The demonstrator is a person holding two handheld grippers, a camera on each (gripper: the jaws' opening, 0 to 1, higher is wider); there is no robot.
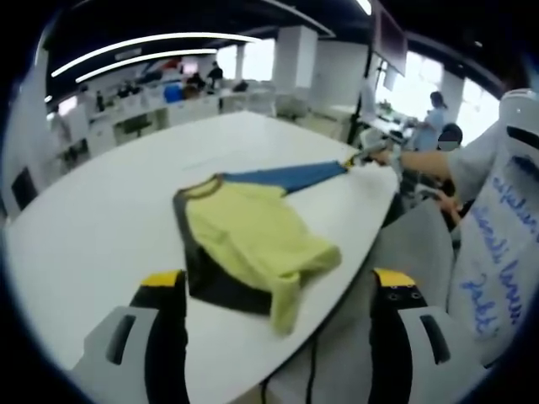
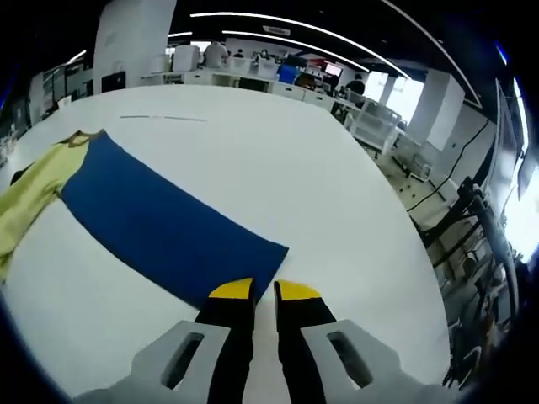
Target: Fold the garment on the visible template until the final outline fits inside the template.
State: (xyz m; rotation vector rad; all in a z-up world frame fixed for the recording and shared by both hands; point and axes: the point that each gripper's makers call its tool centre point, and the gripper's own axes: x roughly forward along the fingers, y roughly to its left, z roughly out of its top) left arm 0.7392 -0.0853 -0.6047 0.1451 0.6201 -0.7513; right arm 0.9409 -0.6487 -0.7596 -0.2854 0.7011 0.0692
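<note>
Right gripper [image 2: 264, 290] jaws nearly together at the blue sleeve [image 2: 164, 227] cuff, grip unconfirmed; left gripper [image 1: 278, 282] apart, empty; carry the sleeve flat across the shirt [image 1: 253, 244], avoiding bunching.

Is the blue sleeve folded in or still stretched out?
Stretched out: the long blue sleeve lies flat on the white table, away from the yellow garment body.
</note>
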